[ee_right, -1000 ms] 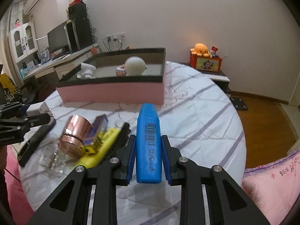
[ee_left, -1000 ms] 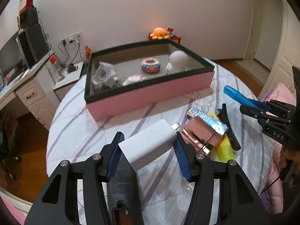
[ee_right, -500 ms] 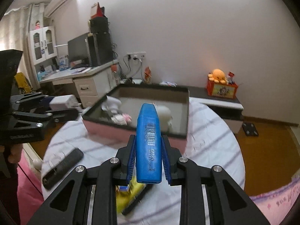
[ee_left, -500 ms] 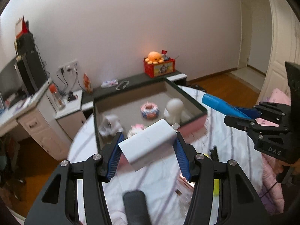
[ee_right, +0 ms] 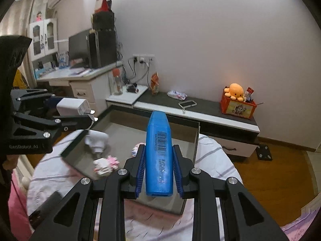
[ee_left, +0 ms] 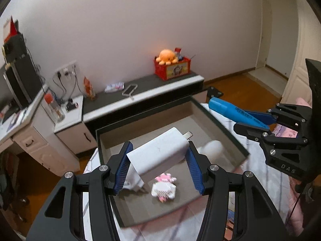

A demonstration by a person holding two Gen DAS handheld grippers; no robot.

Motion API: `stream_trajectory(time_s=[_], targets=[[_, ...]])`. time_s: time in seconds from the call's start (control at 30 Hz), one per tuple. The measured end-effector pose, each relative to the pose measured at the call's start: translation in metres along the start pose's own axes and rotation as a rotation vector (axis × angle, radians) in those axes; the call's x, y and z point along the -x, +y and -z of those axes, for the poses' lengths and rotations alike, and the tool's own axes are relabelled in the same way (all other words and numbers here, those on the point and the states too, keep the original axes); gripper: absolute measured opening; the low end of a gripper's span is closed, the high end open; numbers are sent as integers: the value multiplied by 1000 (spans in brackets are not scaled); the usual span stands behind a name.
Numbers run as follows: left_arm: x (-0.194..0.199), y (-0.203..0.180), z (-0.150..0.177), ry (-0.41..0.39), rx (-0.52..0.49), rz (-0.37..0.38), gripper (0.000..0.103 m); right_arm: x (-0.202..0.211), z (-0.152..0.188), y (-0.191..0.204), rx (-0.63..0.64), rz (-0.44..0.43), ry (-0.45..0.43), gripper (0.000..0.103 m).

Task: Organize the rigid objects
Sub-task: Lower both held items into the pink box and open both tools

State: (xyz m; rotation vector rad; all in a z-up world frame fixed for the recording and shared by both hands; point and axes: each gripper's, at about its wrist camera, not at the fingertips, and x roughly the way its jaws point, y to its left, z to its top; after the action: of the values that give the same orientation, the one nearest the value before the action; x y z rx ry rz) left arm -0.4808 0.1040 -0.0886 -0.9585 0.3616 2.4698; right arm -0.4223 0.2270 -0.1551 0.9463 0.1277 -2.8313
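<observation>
My left gripper (ee_left: 160, 166) is shut on a white charger block (ee_left: 158, 157) with metal prongs and holds it above the open box (ee_left: 220, 124). My right gripper (ee_right: 158, 170) is shut on a blue highlighter (ee_right: 159, 152), also over the box (ee_right: 195, 140). The right gripper (ee_left: 258, 120) with the highlighter (ee_left: 226, 107) shows at the right of the left wrist view. The left gripper (ee_right: 88, 118) with the charger (ee_right: 70, 105) shows at the left of the right wrist view. In the box lie a white round figure (ee_left: 212, 148), a pink-and-white toy (ee_left: 163, 188) and a white crumpled item (ee_right: 96, 140).
The box sits on a round table with a striped cloth (ee_right: 212, 160). A black remote (ee_right: 44, 206) lies on it at the near left. Behind stand a low dark-topped cabinet (ee_left: 144, 92) with a red box and orange octopus toy (ee_left: 167, 57), and a desk (ee_right: 80, 76).
Both grippers have risen and moved forward from over the table's loose items to above the box, each still holding its object. The cup and highlighters on the table have left view.
</observation>
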Motion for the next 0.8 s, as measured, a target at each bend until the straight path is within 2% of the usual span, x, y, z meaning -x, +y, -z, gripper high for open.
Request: stream_trajectory(time_s=[0.2, 0.4, 0.57, 0.67, 0.7, 0.77, 0.8], targets=[[-68, 23, -11, 112, 29, -2, 54, -62, -5, -15, 4, -8, 98, 26], [-118, 33, -4, 193, 25, -31, 54, -114, -7, -26, 4, -31, 197, 26], [-144, 38, 5, 243, 49, -27, 54, -137, -3, -31, 16, -35, 255, 26], [-152, 37, 9, 269, 69, -30, 57, -134, -3, -33, 15, -42, 246, 27], [-151, 38, 10, 271, 81, -30, 60, -133, -3, -32, 15, -49, 247, 30], [-147, 37, 8, 261, 92, -24, 80, -129, -3, -32, 19, -29, 231, 44], [-142, 37, 8, 248, 96, -29, 83, -128, -5, -32, 17, -19, 223, 55]])
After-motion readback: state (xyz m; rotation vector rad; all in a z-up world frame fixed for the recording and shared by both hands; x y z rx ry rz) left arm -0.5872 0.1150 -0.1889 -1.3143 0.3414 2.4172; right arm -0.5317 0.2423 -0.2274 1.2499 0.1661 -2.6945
